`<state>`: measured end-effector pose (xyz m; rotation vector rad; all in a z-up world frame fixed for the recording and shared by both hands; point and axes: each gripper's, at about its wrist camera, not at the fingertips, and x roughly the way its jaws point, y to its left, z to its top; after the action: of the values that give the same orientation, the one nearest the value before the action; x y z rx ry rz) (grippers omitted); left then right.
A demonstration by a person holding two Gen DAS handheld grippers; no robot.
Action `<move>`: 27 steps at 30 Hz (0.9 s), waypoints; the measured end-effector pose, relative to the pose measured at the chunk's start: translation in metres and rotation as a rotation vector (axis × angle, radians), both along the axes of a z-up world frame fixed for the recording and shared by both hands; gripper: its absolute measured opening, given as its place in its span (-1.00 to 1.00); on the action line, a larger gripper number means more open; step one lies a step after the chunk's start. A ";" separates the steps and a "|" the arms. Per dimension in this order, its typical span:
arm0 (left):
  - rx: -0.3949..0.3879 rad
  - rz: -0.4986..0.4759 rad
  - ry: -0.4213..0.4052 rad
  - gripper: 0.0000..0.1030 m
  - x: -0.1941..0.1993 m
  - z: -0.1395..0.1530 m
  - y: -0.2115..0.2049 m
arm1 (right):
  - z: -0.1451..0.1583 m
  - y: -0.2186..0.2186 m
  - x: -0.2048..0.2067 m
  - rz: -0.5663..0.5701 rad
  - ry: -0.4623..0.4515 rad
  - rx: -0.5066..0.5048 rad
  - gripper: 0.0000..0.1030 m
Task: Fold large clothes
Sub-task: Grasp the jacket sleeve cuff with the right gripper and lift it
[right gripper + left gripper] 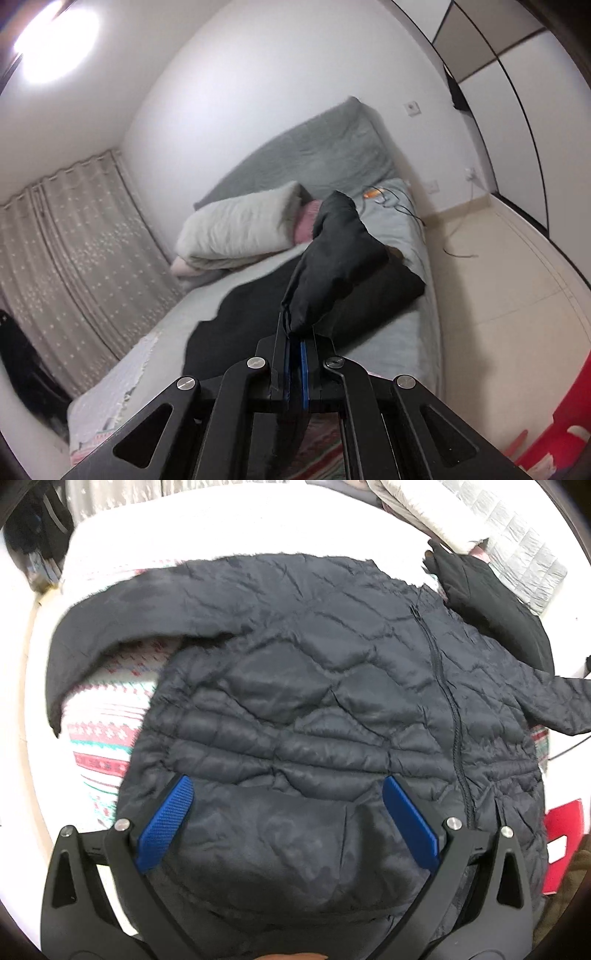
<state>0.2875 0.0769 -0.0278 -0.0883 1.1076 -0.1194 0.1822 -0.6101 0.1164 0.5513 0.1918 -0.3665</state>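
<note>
jacket: black quilted puffer jacket (314, 686), spread front-up on the bed (406, 332) over a patterned blanket (107, 734); zipper (447, 701) runs 12 to 6 right of centre in the left wrist view, one sleeve bowed out at 9 o'clock.
left gripper (288, 823): jaws wide apart, hovering over the hem, blue pads (166, 827) clear of the cloth as far as I can tell, holding nothing.
right gripper (295, 350): clamped tight on a bunch of black jacket fabric (332, 266), raised off the bed, the rest trailing down to 9 o'clock.
risk 1: I judge the shell is slick nylon; a thin pinch could slide out once the weight loads it.
risk 2: puffy fill springs back, so a fold may pop open unless I press it flat.
risk 3: a second dark garment (491, 602) lies touching the jacket at 1 o'clock; dragging could catch it.
risk 4: blanket underneath is loose; a low grab at the hem could take both layers.
texture: stitched diamond and band quilting, crinkled matte-sheen shell, soft bulk.
blur: left wrist view smeared, edges uncertain.
</note>
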 end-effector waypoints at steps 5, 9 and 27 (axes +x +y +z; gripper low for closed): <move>0.005 0.037 -0.048 0.99 0.001 0.015 0.009 | -0.007 0.002 0.003 0.012 0.020 0.028 -0.92; -0.072 0.093 -0.065 0.99 0.006 0.027 0.032 | 0.000 0.022 -0.003 0.040 0.017 0.004 -0.92; -0.306 0.381 -0.043 0.98 0.011 0.012 0.170 | 0.040 0.367 0.131 0.602 0.193 -0.363 -0.89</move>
<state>0.2981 0.2473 -0.0159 -0.5644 1.0049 0.0517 0.3131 -0.2431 0.1565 0.0827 0.4528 0.1352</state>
